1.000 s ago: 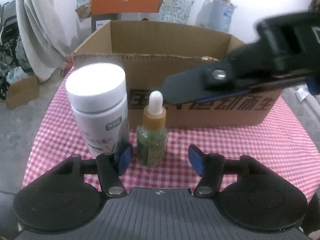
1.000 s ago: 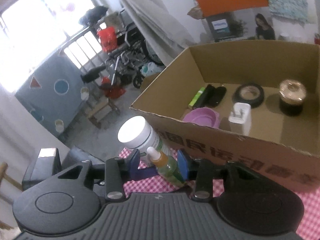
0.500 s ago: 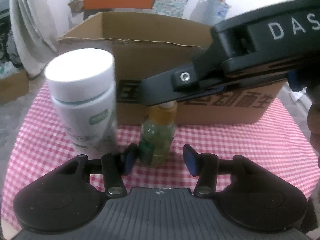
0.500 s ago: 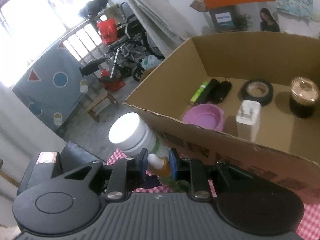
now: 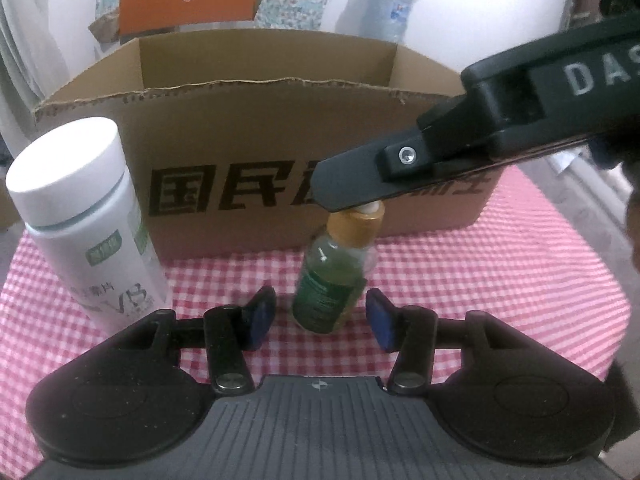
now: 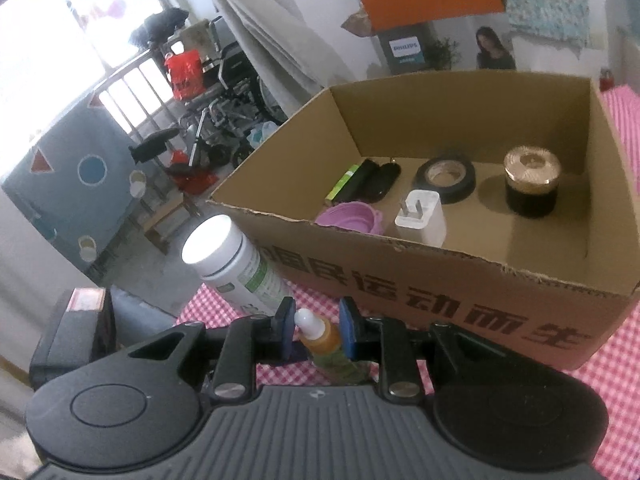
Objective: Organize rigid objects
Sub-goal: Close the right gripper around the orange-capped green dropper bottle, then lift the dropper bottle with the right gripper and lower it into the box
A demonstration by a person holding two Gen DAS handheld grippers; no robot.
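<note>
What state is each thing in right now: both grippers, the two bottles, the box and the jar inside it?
Right gripper: shut on the dropper bottle's neck; its jaws have just been closing.
Left gripper: open; jaws have just been closing, pads either side of the dropper bottle, not touching.
Dropper bottle: capped, slightly tilted.
White bottle: upright, lid on.
Cardboard box: top open.
Gold-lidded jar: upright in the box, lid on.

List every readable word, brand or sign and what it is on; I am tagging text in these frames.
"国民运动而生" on the cardboard box.
"DAS", cut off, on the right gripper.
"VB" on the white bottle; its green labels are too blurred.
"PHILIPS" on the background carton.
Dropper bottle label: unreadable.
</note>
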